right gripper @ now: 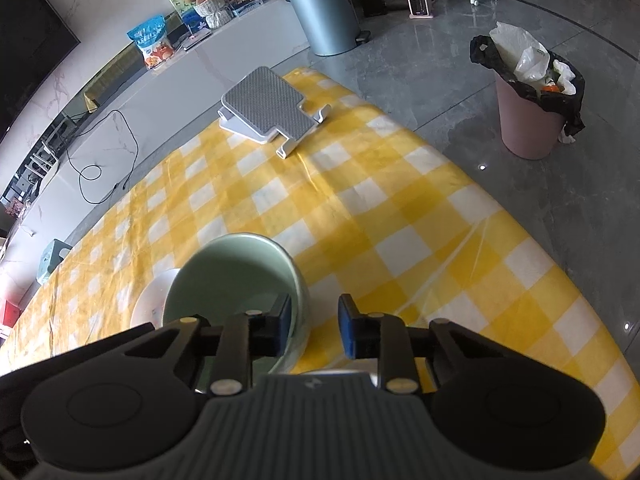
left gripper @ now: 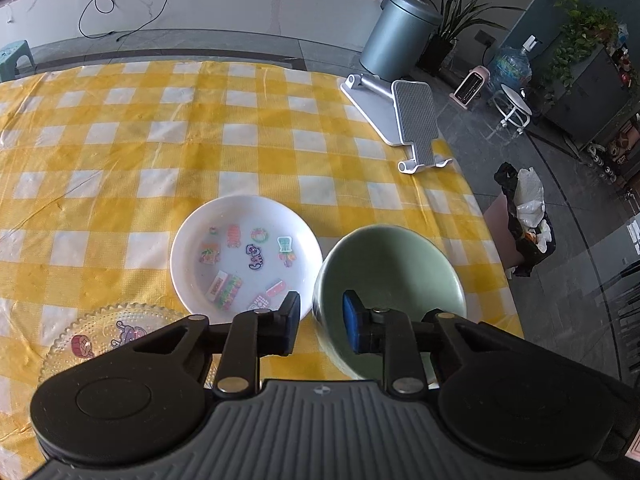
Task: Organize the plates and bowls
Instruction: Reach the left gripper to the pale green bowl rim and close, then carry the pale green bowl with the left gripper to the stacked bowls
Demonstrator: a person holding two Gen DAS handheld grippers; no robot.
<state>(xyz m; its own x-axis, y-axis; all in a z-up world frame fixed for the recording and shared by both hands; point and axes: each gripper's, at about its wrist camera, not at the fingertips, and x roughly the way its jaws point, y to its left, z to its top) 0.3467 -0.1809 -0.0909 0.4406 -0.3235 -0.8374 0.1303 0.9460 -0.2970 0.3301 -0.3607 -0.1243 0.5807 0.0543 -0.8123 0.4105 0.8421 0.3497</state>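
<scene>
- Ribbed grey housing and black linkages fill the bottom of both views; beyond them sit the blue-padded fingers of each tool
- Left gripper (left gripper: pixel 320 322) straddles the near-left wall of the green bowl (left gripper: pixel 394 264); its right pad is inside the bowl, its left pad outside, with a narrow gap between them; whether the pads actually press the wall I cannot tell
- Right gripper (right gripper: pixel 314 326) straddles the bowl's (right gripper: pixel 236 276) opposite wall; its left pad is inside, its right pad outside over the yellow checked tablecloth (right gripper: pixel 360 208); the gap there looks wider than the wall, and contact is unclear
- White plate (left gripper: pixel 246 256) with cartoon stickers lies just beside the bowl, seen whole only from the left wrist; the right wrist shows a mere sliver of it (right gripper: pixel 150 300) behind the bowl
- Clear beaded glass plate (left gripper: pixel 112 336) appears in the left view alone, near the left finger linkage
- Grey phone stand (left gripper: pixel 408 120) sits at the far table edge in both views
- Pink bin (right gripper: pixel 528 120) stands on the floor, clearest from the right wrist
</scene>
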